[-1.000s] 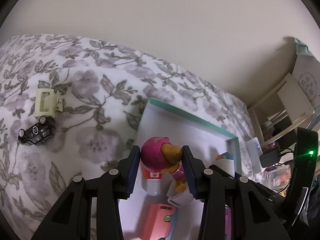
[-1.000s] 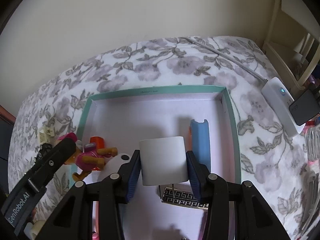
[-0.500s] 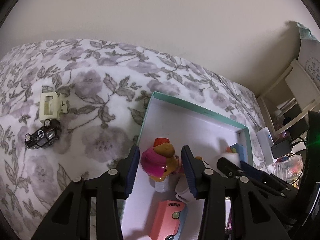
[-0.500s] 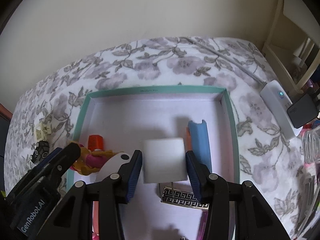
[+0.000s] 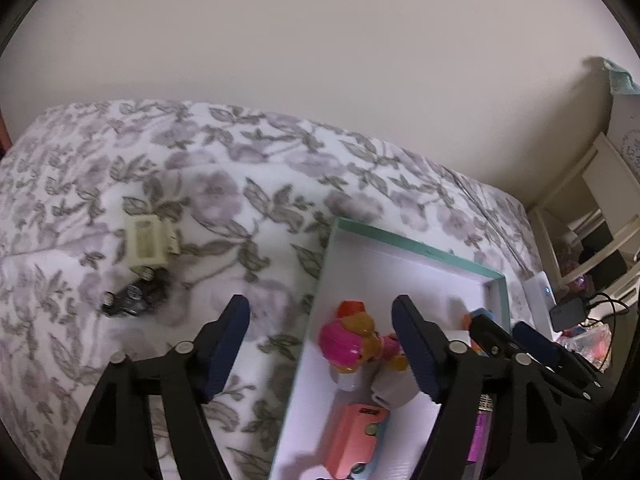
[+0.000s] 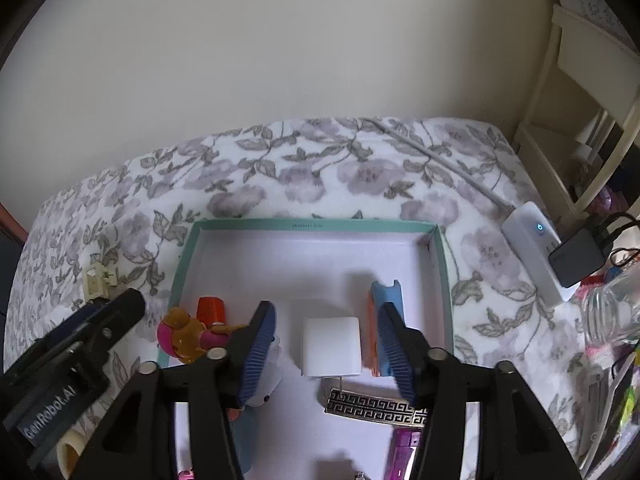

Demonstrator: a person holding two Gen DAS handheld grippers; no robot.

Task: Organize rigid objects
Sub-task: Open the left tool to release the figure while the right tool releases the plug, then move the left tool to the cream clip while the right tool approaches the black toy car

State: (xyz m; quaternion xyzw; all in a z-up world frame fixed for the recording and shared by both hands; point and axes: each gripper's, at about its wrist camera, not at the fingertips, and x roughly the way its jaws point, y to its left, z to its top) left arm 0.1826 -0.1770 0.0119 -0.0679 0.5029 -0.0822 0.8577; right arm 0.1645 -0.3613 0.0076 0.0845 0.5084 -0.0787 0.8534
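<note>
Both claws spreading, neither touching anything. Left gripper (image 5: 320,334): jaws opening over the teal box's (image 5: 412,246) left wall; pink toy figure (image 5: 352,346) lies free inside by that wall. Right gripper (image 6: 326,340): jaws opening; white block (image 6: 331,346) lies between them on the box floor, pads off it. Left view only: black toy car (image 5: 134,298) and cream clip (image 5: 146,242) out on the floral bedspread (image 5: 248,184). Right view only: blue piece (image 6: 386,300) beside the block, patterned barrette (image 6: 374,406) near the front edge.
</note>
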